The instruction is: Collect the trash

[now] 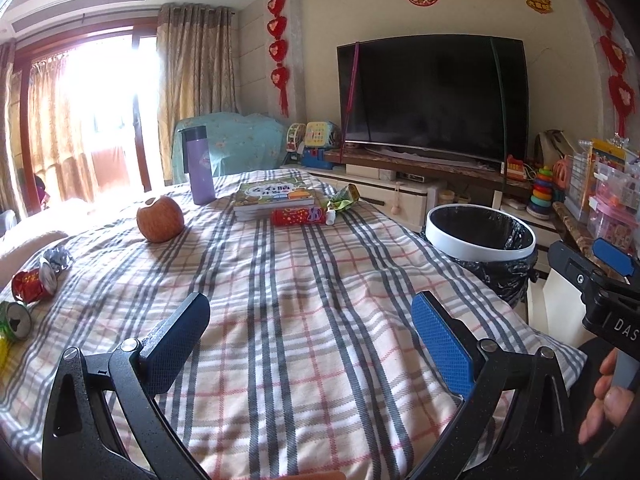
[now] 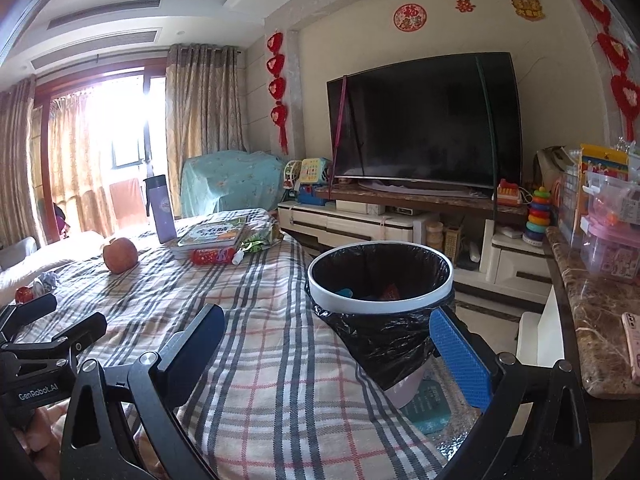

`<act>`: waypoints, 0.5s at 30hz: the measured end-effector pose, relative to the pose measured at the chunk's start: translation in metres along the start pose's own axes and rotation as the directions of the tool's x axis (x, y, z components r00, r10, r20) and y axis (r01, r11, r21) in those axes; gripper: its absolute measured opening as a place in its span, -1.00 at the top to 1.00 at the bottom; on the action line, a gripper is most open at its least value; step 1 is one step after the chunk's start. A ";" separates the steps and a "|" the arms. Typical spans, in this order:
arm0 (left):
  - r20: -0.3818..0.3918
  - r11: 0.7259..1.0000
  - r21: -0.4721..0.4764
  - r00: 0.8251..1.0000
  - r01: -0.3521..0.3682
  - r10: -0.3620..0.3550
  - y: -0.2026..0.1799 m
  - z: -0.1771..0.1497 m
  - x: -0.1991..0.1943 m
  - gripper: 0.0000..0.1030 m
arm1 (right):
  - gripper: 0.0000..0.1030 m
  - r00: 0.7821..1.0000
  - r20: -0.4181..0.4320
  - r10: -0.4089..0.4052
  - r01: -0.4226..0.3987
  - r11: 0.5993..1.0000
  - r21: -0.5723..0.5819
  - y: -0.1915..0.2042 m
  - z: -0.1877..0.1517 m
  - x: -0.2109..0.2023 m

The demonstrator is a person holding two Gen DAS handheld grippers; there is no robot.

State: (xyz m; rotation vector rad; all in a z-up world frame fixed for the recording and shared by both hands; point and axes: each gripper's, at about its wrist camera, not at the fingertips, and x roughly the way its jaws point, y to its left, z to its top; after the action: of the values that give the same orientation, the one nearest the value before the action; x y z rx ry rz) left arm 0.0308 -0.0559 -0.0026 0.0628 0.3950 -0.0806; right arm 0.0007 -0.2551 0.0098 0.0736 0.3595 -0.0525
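Plaid cloth (image 1: 304, 300) in grey, pink and cream covers the table, and the trash lies scattered over it. At the far left edge in the left wrist view sit a green can (image 1: 14, 320), a crushed red can (image 1: 30, 286) just beyond it, and a crumpled silver wrapper (image 1: 58, 258) touching the red can. Further in stands a bitten apple (image 1: 160, 219), then a purple bottle (image 1: 198, 166) upright at the far end. Beside the bottle lie stacked books (image 1: 272, 198), with a red tube-shaped packet (image 1: 298, 216) against their near edge and a green crinkled wrapper (image 1: 343, 199) just to their right. The left gripper (image 1: 310, 340) hovers over bare cloth, its jaws spread wide and grasping nothing. To its right, off the table's edge, stands the bin (image 2: 380, 280), white-rimmed and lined with a black bag, with a few bits showing inside. The right gripper (image 2: 326, 350) is held just before the bin, its fingers likewise released and empty, one over the cloth and the blue-padded one (image 2: 460, 360) beside the bag. A hand (image 1: 608, 396) grips its handle at the far right.
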 end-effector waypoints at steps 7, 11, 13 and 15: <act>0.010 1.000 -0.012 1.000 -0.001 0.002 0.003 -0.001 -0.002 -1.00 | -1.00 1.000 0.005 0.007 -0.007 1.000 0.009 0.001 0.000 0.000; 0.011 1.000 -0.013 1.000 -0.001 0.002 0.003 -0.001 -0.002 -1.00 | -1.00 1.000 0.005 0.013 -0.013 1.000 0.006 0.002 -0.001 0.000; 0.013 1.000 -0.013 1.000 -0.004 0.004 0.003 -0.002 -0.002 -1.00 | -1.00 1.000 0.007 0.018 -0.018 1.000 0.004 0.003 0.000 -0.001; 0.015 1.000 -0.016 1.000 -0.003 0.003 0.003 -0.002 -0.002 -1.00 | -1.00 1.000 0.008 0.019 -0.019 1.000 0.004 0.003 0.000 -0.001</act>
State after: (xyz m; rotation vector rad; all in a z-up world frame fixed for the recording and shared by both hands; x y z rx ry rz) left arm 0.0285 -0.0523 -0.0034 0.0465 0.3806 -0.0748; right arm -0.0001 -0.2516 0.0105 0.0810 0.3508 -0.0342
